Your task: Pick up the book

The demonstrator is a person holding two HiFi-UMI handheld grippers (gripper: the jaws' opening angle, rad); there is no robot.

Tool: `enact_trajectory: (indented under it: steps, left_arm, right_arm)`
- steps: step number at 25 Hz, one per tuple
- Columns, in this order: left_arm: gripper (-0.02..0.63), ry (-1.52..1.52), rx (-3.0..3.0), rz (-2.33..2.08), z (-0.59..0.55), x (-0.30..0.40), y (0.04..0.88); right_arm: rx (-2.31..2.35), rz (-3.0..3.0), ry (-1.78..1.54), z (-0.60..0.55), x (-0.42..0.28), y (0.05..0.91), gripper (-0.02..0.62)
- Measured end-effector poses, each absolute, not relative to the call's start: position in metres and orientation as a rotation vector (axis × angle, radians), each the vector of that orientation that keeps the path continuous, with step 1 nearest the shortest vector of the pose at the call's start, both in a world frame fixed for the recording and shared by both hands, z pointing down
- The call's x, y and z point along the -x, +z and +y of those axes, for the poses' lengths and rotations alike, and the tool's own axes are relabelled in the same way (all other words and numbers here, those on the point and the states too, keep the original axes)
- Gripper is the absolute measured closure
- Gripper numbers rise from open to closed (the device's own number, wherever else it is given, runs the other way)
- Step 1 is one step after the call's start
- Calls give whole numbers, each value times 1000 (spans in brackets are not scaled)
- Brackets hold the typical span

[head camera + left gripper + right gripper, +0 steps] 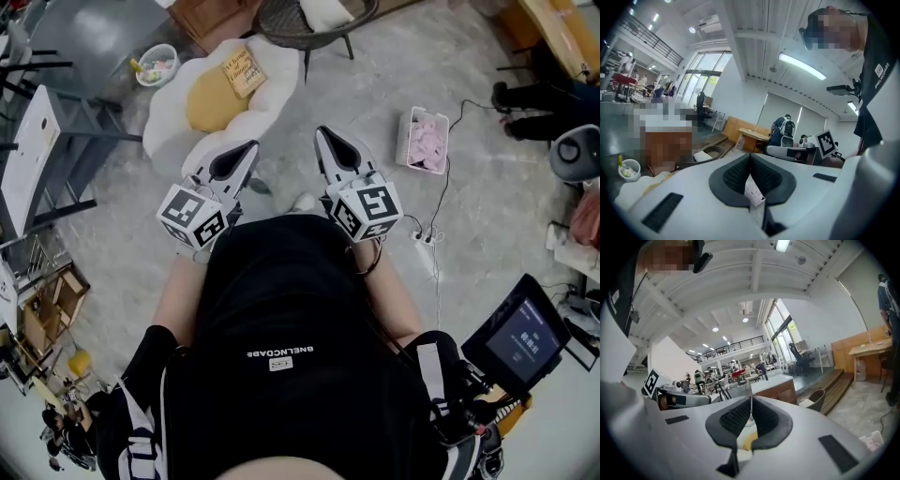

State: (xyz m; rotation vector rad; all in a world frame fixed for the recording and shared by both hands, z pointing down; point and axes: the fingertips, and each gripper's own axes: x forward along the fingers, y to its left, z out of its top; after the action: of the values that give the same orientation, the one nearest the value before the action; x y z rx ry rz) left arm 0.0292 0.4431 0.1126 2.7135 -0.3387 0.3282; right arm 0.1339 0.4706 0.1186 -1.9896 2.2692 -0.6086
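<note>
Holding my left claw [251, 147] and right claw [322, 133] both pressed together on nothing, I see the flat tan book [243, 73] lying on a puffy, scalloped white cushion [173, 117], upper left of the frame.

White print on the black shirt [281, 354], lower middle, is showing upside down, seemingly ENELCNDABE; writing on the book [243, 73] and the screen [527, 337] is showing too small to read.
</note>
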Motion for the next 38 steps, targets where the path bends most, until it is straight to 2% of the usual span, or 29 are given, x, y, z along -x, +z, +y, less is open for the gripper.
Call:
enact_trajectory:
  steps: [9, 18, 38]
  left_arm:
    - [592, 317, -2679, -314, 393, -21, 119]
    - [592, 308, -2654, -325, 292, -6, 129]
    - [592, 251, -2578, -406, 152, 114, 134]
  right_arm:
    - [2015, 2264, -633, 421, -129, 120, 563]
    - [2018, 2251, -717, 325, -117, 138, 563]
    - [2011, 2265, -832, 177, -27, 138, 563]
